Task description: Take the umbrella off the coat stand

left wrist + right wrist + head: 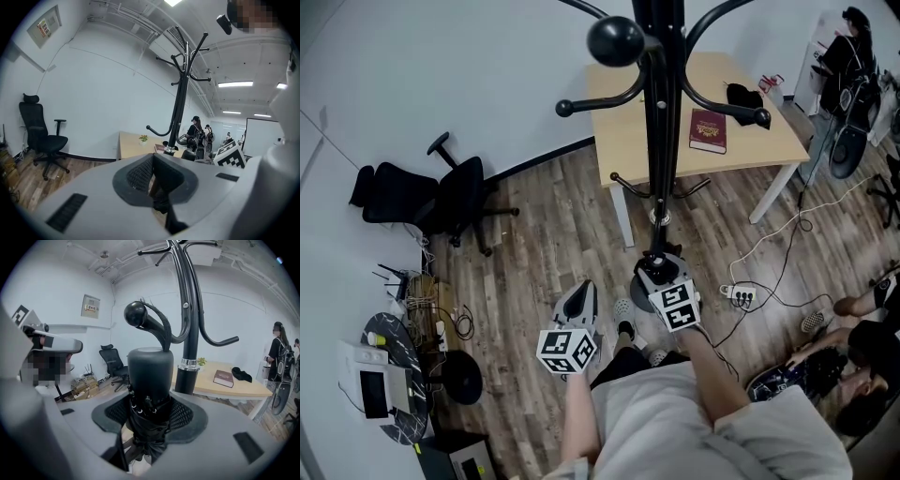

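Clearly the grasp is made: the right gripper (149,417) has its jaws closed around the black folded umbrella (149,373). Its pads press the bunched fabric just under the smooth cylindrical cap, and the umbrella stands upright. It sits just beside the pole of the black metal coat stand (661,141), below a curved hook tipped with a ball (136,314). A thin stem runs from the cap up towards that hook, and whether it hangs on it cannot be told. As a judgement, then, the taking hold is done and the carrying clear of the stand is left. The left gripper (583,289) hangs at the person's 11 o'clock, jaws pressed together on nothing, apart from the stand.

Counted: one umbrella, one coat stand at 12 o'clock, two grippers. Around them are one pale wooden table (619,141) at 1 o'clock — bearing one dark red book (709,129) and one black crumpled item (743,95) — one black office chair (441,197) at 10 o'clock, and one white power strip (741,295) on the floor at 3 o'clock.
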Demonstrator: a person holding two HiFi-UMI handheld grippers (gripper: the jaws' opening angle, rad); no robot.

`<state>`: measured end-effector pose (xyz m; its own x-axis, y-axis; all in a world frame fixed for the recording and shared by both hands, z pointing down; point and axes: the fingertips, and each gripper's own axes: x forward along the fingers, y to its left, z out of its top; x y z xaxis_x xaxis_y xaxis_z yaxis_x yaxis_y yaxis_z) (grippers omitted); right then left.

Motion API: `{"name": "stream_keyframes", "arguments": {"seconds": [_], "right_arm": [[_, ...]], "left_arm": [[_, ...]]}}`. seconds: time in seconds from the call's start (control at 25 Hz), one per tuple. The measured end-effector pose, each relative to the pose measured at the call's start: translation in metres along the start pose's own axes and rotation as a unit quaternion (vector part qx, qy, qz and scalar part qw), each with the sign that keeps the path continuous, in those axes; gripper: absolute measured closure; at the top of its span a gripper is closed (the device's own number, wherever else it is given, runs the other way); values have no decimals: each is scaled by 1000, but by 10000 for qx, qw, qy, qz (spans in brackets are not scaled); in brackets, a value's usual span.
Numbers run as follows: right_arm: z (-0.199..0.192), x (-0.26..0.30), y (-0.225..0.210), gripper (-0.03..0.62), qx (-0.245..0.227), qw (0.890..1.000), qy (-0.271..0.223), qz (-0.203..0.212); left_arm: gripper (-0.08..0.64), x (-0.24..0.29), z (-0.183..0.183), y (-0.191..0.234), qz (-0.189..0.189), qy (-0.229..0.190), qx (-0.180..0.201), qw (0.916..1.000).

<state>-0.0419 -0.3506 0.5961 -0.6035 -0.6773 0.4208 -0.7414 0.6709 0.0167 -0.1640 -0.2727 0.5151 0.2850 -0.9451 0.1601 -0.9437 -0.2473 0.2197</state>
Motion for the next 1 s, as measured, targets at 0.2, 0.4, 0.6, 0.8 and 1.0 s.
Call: {"name": "stream_keyframes", "arguments": {"seconds": [0.2, 0.4, 0.6, 0.8, 1.0], "right_arm": [[1, -7, 3, 362, -3, 10000, 58, 35], [5, -11, 5, 362, -34, 10000, 1, 33], [7, -16, 7, 362, -49, 10000, -22, 39], [7, -23, 9, 362, -69, 10000, -47, 32], [5, -30, 10, 362, -82, 9999, -93, 20]], "left_arm": [[538, -1, 2, -5, -47, -24, 10, 10000], [538, -1, 2, -9, -93, -39, 18, 9999], [538, -3, 2, -11, -120, -46, 29, 9999], [538, -6, 1, -17, -159, -50, 27, 9999], [538, -12, -1, -17, -59, -87, 21, 9999]]}}
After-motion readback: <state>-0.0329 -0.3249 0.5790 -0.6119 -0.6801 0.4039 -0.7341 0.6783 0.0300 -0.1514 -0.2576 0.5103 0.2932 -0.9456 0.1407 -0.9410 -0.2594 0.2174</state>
